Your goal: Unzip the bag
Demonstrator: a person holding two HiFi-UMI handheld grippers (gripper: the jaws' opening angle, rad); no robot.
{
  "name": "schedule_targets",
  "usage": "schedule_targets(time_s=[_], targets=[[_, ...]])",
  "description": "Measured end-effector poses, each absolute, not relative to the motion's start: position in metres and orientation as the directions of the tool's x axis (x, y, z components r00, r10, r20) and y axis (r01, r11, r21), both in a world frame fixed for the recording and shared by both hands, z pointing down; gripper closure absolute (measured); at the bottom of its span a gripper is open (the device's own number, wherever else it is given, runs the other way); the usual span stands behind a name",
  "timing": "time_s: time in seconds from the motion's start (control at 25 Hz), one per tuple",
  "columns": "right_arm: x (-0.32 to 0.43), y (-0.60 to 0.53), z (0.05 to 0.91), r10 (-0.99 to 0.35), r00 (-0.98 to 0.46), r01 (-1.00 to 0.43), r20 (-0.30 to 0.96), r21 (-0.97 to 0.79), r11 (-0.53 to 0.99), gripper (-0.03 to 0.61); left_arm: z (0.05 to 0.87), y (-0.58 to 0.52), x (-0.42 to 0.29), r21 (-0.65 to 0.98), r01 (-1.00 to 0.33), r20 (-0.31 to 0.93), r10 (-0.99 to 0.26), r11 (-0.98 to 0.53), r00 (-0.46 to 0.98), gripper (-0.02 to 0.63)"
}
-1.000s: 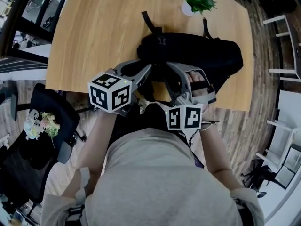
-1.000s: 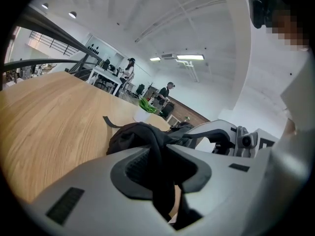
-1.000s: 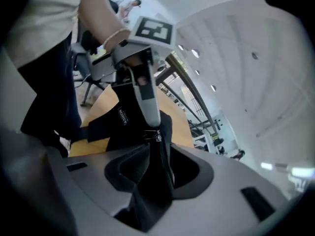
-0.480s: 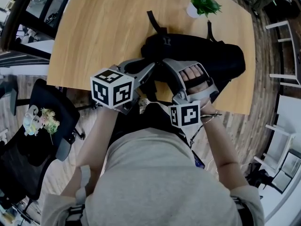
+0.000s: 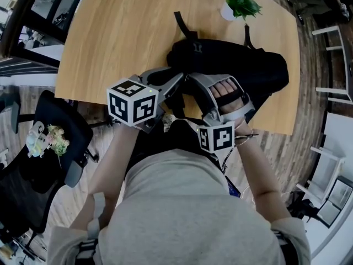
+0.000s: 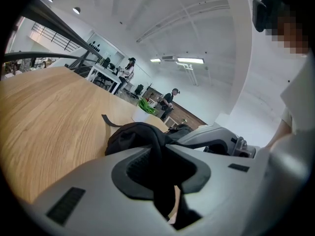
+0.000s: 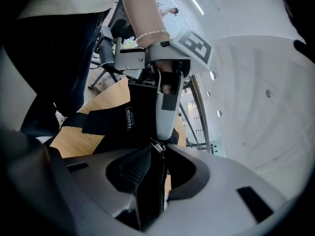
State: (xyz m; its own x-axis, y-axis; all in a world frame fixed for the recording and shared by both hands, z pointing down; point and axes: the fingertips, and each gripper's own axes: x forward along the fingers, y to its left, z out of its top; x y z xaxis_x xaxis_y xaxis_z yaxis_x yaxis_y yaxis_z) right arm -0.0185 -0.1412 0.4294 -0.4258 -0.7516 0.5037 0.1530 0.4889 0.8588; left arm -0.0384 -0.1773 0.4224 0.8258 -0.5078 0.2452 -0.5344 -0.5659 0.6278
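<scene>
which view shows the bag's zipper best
Right gripper view: the zipper sits in the right tool, whose jaws have just been closing. Head view and left gripper view show only the black bag.

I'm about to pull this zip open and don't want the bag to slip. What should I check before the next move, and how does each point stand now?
1. Anchor: ok. The left gripper has its jaws shut on a fold of the black bag.
2. Zip grip: ok. The right gripper has just been closing its jaws, and they press on the zipper.
3. Hold on the slider itself: cannot tell. It sits right at the right jaw tips.
4. Support: ok. The bag lies on the table, at its near edge.
5. Obstacles: ok. The potted plant stands beyond the bag's far side.
</scene>
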Motion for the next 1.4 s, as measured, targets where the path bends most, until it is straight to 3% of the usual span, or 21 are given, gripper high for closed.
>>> schedule_targets(time_s=[0.32, 0.4, 0.64, 0.84, 1.08, 1.4], targets=[[-0.018, -0.140, 0.428, -0.756, -0.431, 0.087, 0.493, 0.856, 0.509, 0.491, 0.424, -0.176, -0.038, 0.628, -0.524, 0.241, -0.497, -0.575, 0.834, 0.529], [-0.018, -0.140, 0.426, -0.760, -0.434, 0.084, 0.484, 0.862, 0.501, 0.537, 0.425, -0.176, -0.038, 0.632, -0.515, 0.240, -0.485, -0.580, 0.841, 0.529], [-0.018, -0.139, 0.423, -0.762, -0.438, 0.059, 0.477, 0.861, 0.505, 0.538, 0.423, -0.176, -0.038, 0.638, -0.501, 0.236, -0.471, -0.585, 0.850, 0.529], [-0.015, -0.139, 0.417, -0.766, -0.447, -0.172, 0.463, 0.795, 0.581, 0.541, 0.422, -0.175, -0.037, 0.630, -0.507, 0.237, -0.476, -0.588, 0.847, 0.529], [-0.011, -0.142, 0.409, -0.770, -0.456, -0.533, 0.446, 0.556, 0.638, 0.543, 0.423, -0.174, -0.036, 0.622, -0.520, 0.243, -0.487, -0.586, 0.839, 0.529], [-0.004, -0.143, 0.405, -0.794, -0.461, -0.768, 0.395, 0.270, 0.580, 0.551, 0.420, -0.168, -0.030, 0.565, -0.541, 0.276, -0.475, -0.623, 0.835, 0.529]])
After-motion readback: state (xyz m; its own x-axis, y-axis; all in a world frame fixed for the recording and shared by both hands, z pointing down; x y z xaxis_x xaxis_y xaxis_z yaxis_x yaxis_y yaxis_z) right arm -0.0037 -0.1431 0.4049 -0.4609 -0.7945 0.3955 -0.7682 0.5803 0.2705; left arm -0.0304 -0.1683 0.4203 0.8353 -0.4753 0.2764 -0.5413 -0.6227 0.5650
